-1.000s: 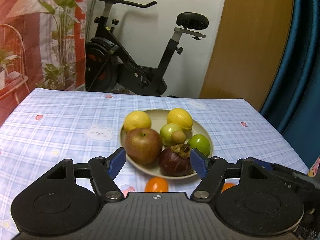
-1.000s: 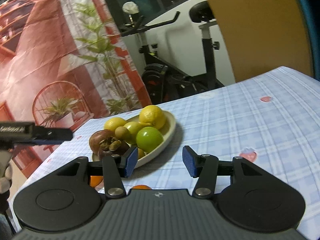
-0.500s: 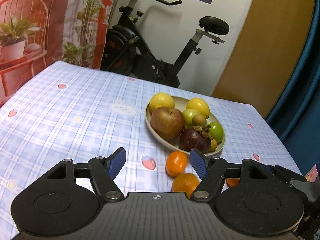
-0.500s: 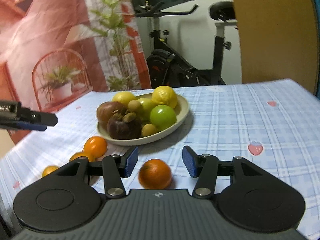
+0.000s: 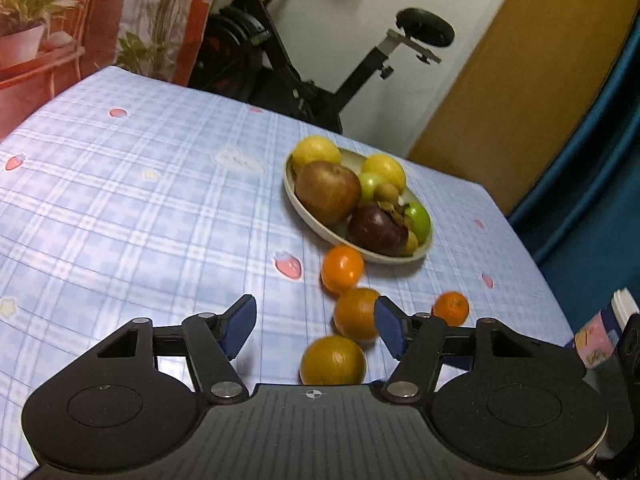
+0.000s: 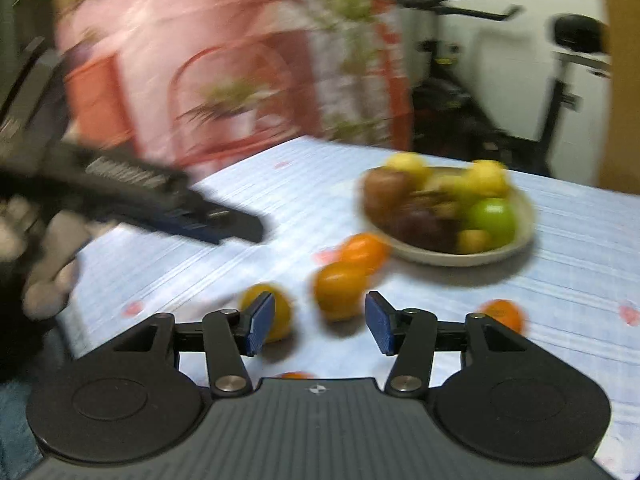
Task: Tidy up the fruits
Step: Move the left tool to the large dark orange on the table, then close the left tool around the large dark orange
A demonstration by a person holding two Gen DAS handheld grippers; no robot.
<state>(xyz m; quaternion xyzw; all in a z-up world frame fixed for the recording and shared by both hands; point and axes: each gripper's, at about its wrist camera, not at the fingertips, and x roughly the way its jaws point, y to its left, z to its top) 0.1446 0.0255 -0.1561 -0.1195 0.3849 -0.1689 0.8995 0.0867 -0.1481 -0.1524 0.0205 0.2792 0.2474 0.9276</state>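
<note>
Your left gripper (image 5: 314, 326), jaws just narrowed, and your right gripper (image 6: 318, 322) both stand part-open and empty above loose oranges (image 5: 355, 314) lying on the tablecloth (image 5: 140, 208) near the fruit plate (image 5: 320, 222).

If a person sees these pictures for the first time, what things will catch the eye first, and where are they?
First comes the plate piled with fruit, far on the checked tablecloth: a brown-red apple, lemons, a green fruit and a dark mangosteen. Next are the loose oranges on the cloth, in front of the plate. Behind the table stands a black exercise bike.
</note>
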